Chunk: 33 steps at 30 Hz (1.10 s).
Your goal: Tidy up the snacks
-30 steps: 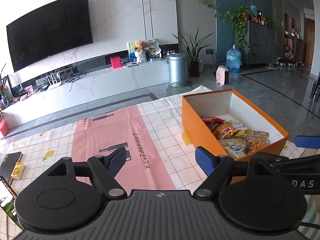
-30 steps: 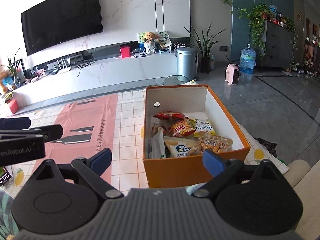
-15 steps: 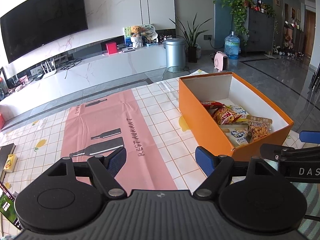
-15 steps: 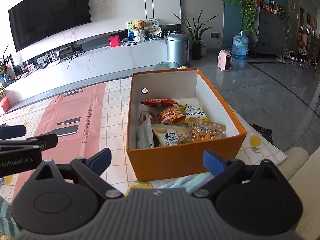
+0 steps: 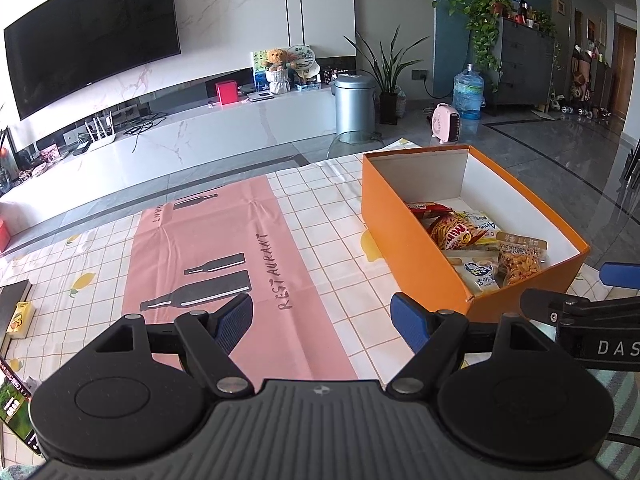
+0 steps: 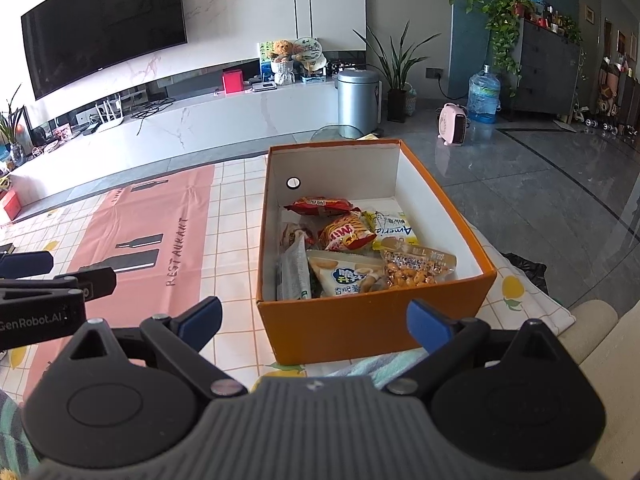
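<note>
The rectangular cardboard box was orange outside and white inside. The table's cloth was white with an orange grid and yellow lemon prints. The pink paper mat carried dark bottle silhouettes and black lettering. Both tools had black bodies with blue fingertips.

1. We record bright daylight in both views, with sheen on the grey floor at right.
2. We note strong fisheye bending and dark vignetted corners.
3. Focus is sharp; the television shows faint reflections.
</note>
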{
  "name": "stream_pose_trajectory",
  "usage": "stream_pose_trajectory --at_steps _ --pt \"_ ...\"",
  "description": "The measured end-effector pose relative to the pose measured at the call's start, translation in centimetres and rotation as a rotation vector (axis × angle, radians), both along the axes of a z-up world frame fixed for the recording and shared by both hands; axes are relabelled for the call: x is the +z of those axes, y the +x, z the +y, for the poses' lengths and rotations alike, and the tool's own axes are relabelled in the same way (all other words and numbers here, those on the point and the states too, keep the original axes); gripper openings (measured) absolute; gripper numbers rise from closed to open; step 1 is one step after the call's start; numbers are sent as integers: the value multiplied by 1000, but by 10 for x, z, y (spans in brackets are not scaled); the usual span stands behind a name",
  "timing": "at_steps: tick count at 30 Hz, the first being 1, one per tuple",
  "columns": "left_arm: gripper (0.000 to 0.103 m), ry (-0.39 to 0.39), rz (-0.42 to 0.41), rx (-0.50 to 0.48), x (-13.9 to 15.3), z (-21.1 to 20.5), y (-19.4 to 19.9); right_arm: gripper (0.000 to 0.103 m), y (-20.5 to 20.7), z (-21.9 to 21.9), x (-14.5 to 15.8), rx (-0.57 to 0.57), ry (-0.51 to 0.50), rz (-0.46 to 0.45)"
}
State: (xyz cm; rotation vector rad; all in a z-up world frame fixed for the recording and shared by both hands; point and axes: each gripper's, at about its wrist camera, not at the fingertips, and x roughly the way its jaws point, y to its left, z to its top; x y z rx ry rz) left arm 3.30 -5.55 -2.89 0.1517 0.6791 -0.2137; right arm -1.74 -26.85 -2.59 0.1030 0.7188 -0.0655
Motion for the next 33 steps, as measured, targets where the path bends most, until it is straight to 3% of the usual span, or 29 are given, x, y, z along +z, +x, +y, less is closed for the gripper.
stream_pose_trajectory --at_steps 33 --pt "92 -34 15 4 4 1 -7 97 -2 5 0 5 -22 0"
